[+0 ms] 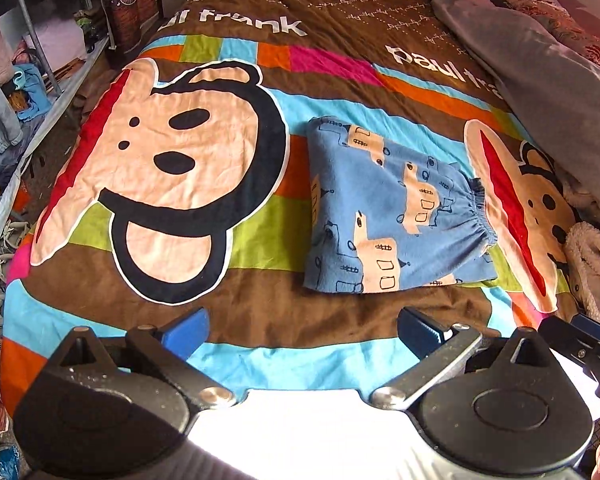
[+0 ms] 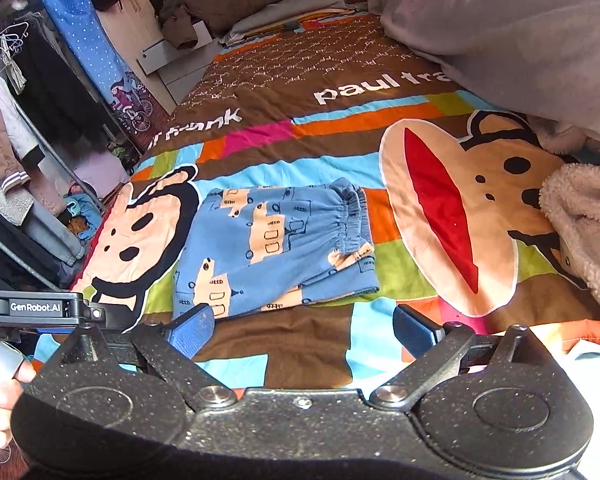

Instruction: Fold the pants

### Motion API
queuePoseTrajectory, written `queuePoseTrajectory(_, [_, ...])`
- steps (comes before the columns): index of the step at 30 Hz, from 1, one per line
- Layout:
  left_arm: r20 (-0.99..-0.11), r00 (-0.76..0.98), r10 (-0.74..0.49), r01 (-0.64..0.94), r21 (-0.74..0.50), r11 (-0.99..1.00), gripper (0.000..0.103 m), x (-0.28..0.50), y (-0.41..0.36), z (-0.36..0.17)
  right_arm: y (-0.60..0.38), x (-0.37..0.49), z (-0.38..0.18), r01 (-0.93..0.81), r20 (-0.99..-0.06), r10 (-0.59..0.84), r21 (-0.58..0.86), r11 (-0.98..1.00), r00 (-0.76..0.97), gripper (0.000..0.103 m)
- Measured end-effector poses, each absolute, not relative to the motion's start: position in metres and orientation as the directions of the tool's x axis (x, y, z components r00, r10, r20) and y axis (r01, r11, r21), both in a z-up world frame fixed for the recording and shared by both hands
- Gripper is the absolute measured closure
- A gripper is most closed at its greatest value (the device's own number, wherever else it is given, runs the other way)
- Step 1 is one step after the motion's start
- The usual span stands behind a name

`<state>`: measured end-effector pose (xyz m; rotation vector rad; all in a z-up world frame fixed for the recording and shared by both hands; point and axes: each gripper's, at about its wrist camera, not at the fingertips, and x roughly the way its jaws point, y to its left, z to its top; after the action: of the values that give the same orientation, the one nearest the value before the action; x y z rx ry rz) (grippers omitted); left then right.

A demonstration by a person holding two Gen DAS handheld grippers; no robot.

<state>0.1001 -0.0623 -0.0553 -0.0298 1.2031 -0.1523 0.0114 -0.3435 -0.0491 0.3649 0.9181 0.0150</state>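
Small blue pants (image 1: 392, 208) with peach house prints lie folded into a compact rectangle on the bedspread, elastic waistband to the right. They also show in the right wrist view (image 2: 272, 248). My left gripper (image 1: 302, 330) is open and empty, held back above the bed's near edge, apart from the pants. My right gripper (image 2: 304, 328) is open and empty too, just short of the pants' near edge. Part of the right gripper (image 1: 584, 340) shows at the right edge of the left wrist view.
The bedspread (image 1: 260, 292) has bright stripes and large monkey faces. A grey duvet (image 1: 560, 92) is heaped along the right side. A fleecy cream garment (image 2: 580, 224) lies at the right. Clothes racks and clutter (image 2: 28, 160) stand left of the bed.
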Motion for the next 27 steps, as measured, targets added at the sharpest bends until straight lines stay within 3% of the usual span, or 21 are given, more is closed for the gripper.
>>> queuePoseTrajectory(9, [-0.944,0.314,-0.099,0.111,-0.067,0.992,0.001,0.103,-0.061,-0.072,-0.341,0.023,-0.07,0.144,-0.829,0.16,0.276,0.95,0.536,0.003])
queuePoseTrajectory(15, [-0.934,0.344,-0.095,0.089,-0.068,0.994,0.001,0.13,-0.072,-0.082,-0.343,0.063,-0.083,0.195,-0.85,0.037,0.162,0.967,0.525,0.003])
queuePoseTrajectory(20, [-0.933,0.349,-0.086,0.048,-0.073,0.996,0.001,0.158,-0.081,-0.11,-0.361,0.111,-0.114,0.267,-0.856,0.002,0.163,0.95,0.517,0.001])
queuePoseTrajectory(27, [-0.968,0.25,-0.032,0.095,-0.009,0.995,0.001,0.153,-0.079,-0.144,-0.377,0.113,-0.153,0.302,-0.947,-0.013,0.089,0.949,0.321,0.001])
